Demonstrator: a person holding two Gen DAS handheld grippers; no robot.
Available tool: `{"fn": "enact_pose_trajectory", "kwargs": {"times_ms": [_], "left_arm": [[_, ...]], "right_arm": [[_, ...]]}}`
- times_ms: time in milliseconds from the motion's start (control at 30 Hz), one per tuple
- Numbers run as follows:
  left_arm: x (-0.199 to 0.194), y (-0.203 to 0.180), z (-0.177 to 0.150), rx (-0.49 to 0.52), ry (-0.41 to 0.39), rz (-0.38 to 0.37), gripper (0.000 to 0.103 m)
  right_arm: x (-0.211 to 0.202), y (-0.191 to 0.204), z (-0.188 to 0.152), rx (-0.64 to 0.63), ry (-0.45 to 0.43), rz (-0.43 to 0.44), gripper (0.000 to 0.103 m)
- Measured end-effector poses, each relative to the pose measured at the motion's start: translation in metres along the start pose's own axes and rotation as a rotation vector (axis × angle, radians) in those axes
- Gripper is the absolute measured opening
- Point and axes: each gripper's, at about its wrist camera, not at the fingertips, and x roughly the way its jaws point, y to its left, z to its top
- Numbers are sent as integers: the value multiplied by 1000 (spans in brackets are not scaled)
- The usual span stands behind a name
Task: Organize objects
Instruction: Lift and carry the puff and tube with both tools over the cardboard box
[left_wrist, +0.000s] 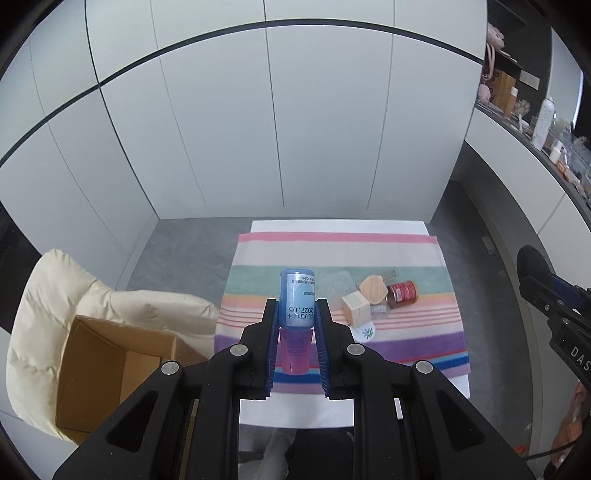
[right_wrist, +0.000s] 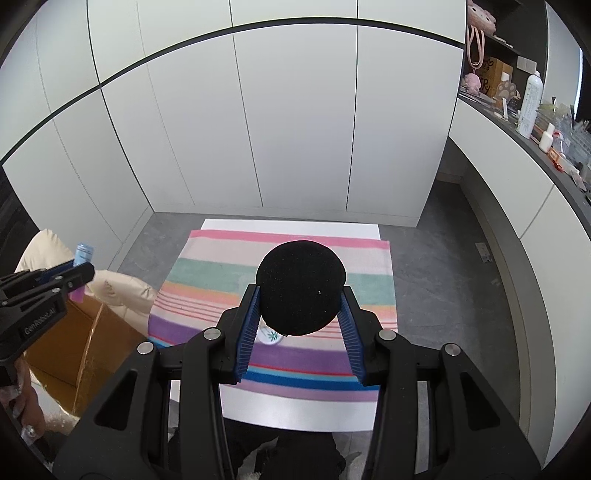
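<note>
The left gripper clamps a blue bottle; the right gripper clamps a black disc, possibly a sponge, hiding clutter the left view shows.

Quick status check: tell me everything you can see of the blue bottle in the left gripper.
The blue bottle is a small translucent blue plastic cylinder with a pale label printed with text and a date, and a translucent pink cap. It is held with the pink cap toward the camera and the base pointing away, clamped between the blue pads of the left gripper, lifted clear of the striped cloth. From the right wrist view it sits above the cardboard box. Nothing else touches it.
</note>
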Motion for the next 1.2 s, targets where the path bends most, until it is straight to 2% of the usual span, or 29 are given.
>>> {"fn": "enact_pose_trajectory", "kwargs": {"times_ms": [233,367,567,767,900,1200], "left_arm": [[-23,1,-27,9,-27,-11,19],[-31,-1,-39,16,-25,-29,19],[-41,-1,-64,10,-13,-47,19],[-52,10,-89,-31,-12,-88,19],[-55,20,-111,-51,17,-96,19],[-57,46,-140,-82,55,-52,19]], "right_arm": [[-21,-4,-35,1,2,8,44],[-37,-5,-54,6,-17,-12,44],[-57,-7,-84,23,-17,4,44],[-71,-12,-119,53,8,-1,44],[-78,-16,-141,61,40,-7,44],[-97,-24,-175,86,70,-10,44]]}}
